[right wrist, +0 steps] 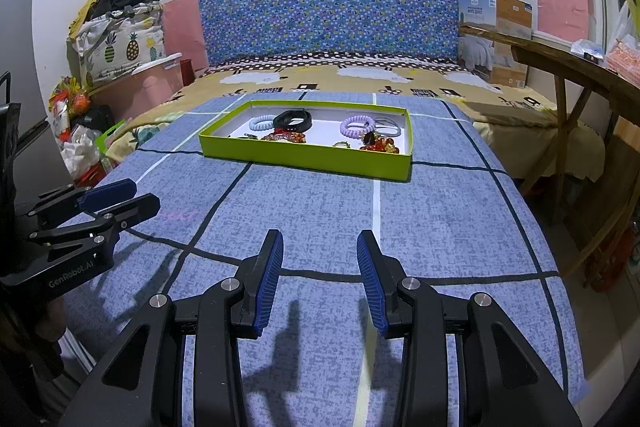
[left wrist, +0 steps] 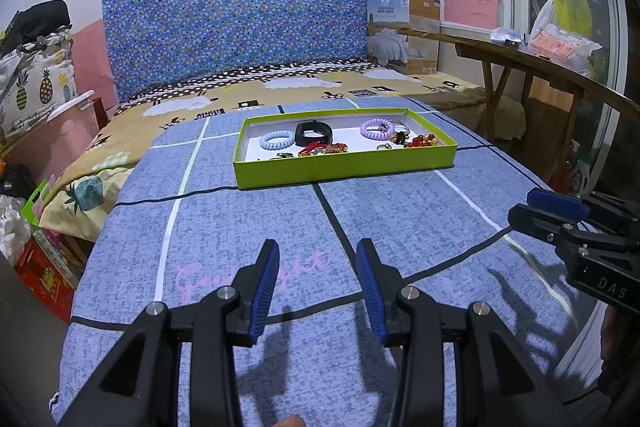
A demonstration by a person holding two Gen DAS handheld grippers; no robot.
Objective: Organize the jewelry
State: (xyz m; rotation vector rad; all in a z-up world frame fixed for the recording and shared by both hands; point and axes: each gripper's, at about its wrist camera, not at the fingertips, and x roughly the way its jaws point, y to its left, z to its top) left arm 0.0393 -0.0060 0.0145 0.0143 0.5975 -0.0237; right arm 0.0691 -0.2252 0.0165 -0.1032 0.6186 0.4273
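A blue checked blanket (left wrist: pixel 400 219) with dark and white lines fills the lower half of both views, spread over a bed. At the centre of each frame, a little above the middle, a shallow lime-green tray (left wrist: pixel 344 167) with a white floor sits flat on the blanket. Inside it lies the jewelry: a black band (left wrist: pixel 314 133) at upper middle, a lilac coil ring (left wrist: pixel 376 129) to its right, and a pale blue coil ring (left wrist: pixel 276 140) to its left. In front of the band lies a red and gold tangle (left wrist: pixel 322 149); amber-red beads (left wrist: pixel 420 140) sit at the tray's right end; a small ring (left wrist: pixel 383 147) lies between those two.

The left gripper (left wrist: pixel 316 259) at bottom centre of its own view is released, jaws apart over bare blanket, nothing between them. The right gripper (right wrist: pixel 320 251) is likewise spread and empty, well short of the tray.
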